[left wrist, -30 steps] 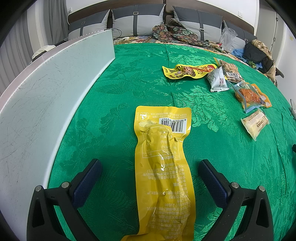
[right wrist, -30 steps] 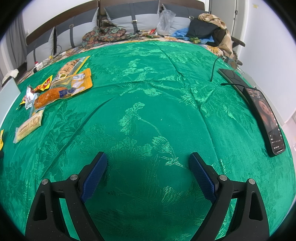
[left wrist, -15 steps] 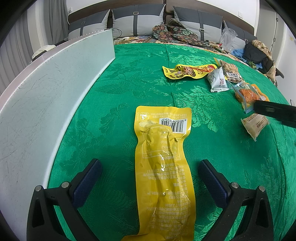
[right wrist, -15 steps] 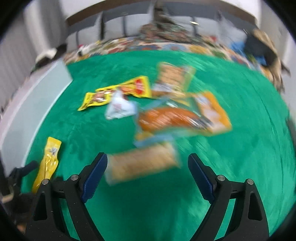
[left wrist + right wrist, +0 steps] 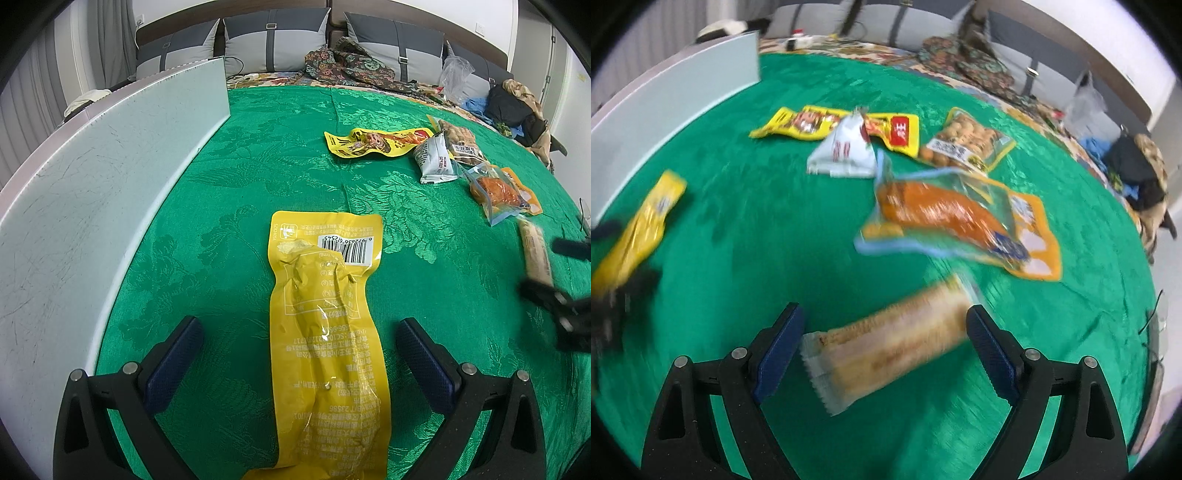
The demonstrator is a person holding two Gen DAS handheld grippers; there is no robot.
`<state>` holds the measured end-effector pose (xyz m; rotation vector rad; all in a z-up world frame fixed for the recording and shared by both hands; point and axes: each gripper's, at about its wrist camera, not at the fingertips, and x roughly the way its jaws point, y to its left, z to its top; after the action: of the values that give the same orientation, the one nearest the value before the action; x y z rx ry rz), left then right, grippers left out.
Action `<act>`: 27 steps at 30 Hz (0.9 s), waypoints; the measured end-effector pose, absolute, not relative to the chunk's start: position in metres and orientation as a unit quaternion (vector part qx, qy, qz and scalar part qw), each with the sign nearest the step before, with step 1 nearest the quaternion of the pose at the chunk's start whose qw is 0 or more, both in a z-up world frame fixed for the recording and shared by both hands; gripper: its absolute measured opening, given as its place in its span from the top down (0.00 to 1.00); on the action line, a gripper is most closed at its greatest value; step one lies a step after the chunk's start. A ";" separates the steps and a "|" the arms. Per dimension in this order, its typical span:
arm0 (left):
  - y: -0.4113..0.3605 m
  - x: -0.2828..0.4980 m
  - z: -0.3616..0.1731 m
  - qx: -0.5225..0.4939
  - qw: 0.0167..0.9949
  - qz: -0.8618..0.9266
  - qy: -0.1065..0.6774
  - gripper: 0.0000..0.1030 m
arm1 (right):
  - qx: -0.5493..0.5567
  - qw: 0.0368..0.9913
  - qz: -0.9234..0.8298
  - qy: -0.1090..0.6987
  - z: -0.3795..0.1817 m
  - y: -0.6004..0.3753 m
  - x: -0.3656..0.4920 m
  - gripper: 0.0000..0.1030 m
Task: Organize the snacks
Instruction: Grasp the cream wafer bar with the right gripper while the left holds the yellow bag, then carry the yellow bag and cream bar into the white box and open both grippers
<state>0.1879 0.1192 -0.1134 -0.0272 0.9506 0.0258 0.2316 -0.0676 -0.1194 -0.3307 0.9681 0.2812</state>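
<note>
My left gripper (image 5: pixel 295 354) is open, its fingers on either side of a long yellow snack packet (image 5: pixel 327 339) lying flat on the green cloth. My right gripper (image 5: pixel 884 350) is open around a tan biscuit bar packet (image 5: pixel 890 341), which lies between the fingers; the view is blurred. That bar (image 5: pixel 535 251) and the right gripper (image 5: pixel 565 288) show at the right edge of the left wrist view. The long yellow packet also shows in the right wrist view (image 5: pixel 639 229).
A pale board (image 5: pixel 92 192) stands along the left. Beyond lie a yellow packet (image 5: pixel 834 125), a white packet (image 5: pixel 846 151), a peanut bag (image 5: pixel 967 142) and an orange packet (image 5: pixel 956 218). Pillows (image 5: pixel 277 44) and clothes are at the back.
My right gripper swung left from bare cloth to the snack pile and now straddles the biscuit bar. My left gripper has not moved.
</note>
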 end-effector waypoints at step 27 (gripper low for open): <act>0.124 0.180 -0.094 -0.047 0.847 -0.035 0.529 0.54 | -0.031 0.821 0.116 0.558 -0.116 -0.098 0.246 0.74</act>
<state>0.1798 0.1239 -0.0939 -0.0990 1.1157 -0.0746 0.2464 -0.0978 -0.1155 -0.0651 1.1874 0.2466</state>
